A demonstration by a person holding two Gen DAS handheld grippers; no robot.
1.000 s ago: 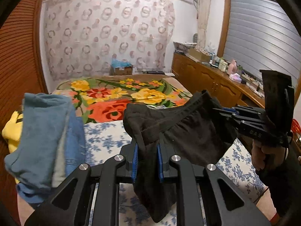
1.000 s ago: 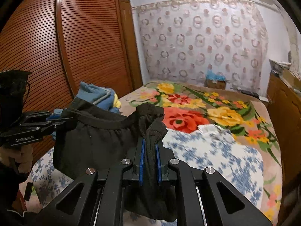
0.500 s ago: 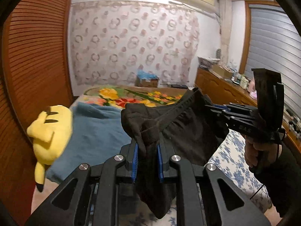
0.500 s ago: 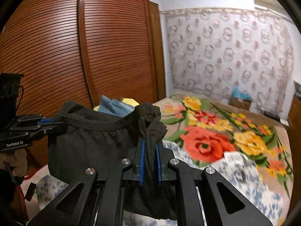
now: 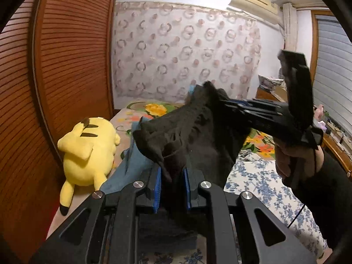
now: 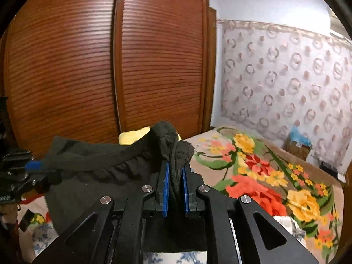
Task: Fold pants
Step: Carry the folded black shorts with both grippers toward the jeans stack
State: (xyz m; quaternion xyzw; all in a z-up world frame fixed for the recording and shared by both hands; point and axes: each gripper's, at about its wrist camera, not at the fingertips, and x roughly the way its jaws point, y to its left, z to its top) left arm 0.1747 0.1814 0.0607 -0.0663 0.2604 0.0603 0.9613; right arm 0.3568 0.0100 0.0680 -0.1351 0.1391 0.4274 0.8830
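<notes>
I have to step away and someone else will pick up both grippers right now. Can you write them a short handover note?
Left gripper: shut on the black pants at one end of the waistband.
Right gripper: shut on the other end.
Pants hang in the air between the two, above the bed, near the yellow plush.
Done: pants picked up.
Left: lay them flat and fold; no fold visible yet.

The left gripper (image 5: 172, 181) is clamped, its blue-padded fingers (image 5: 156, 189) pinching dark cloth. The right gripper (image 6: 175, 186) is likewise clamped on cloth, raised beside it; a hand (image 5: 294, 162) in a dark sleeve grasps its handle from below.
</notes>
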